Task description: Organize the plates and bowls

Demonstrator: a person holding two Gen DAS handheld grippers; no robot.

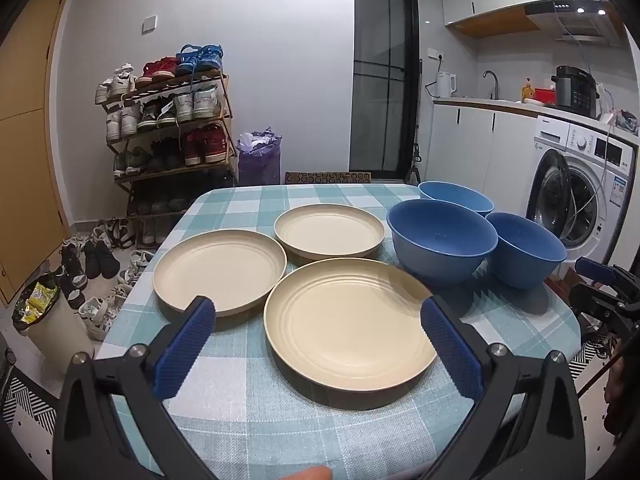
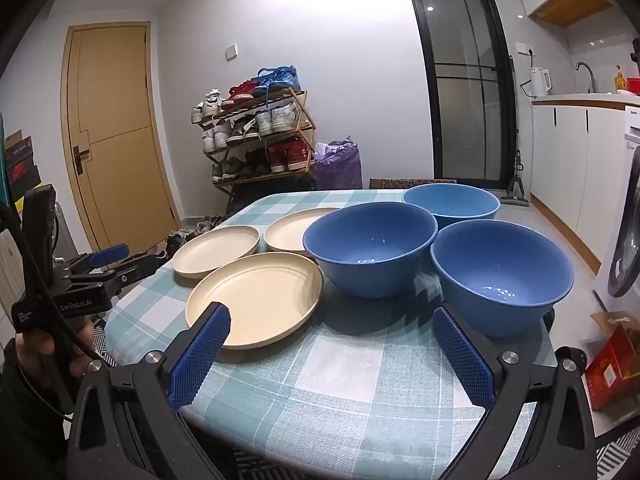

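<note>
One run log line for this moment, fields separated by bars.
left gripper open | right gripper open | plates unstacked | bowls unstacked | nothing held

Small home flat, kitchen and entry in one room: ahead left a loaded shoe rack (image 1: 168, 120) by a wooden door (image 2: 116, 132), ahead right a counter with sink tap (image 1: 491, 80), kettle (image 1: 445, 84), washing machine (image 1: 580, 184), checked-cloth table (image 1: 320, 420) just below.
</note>
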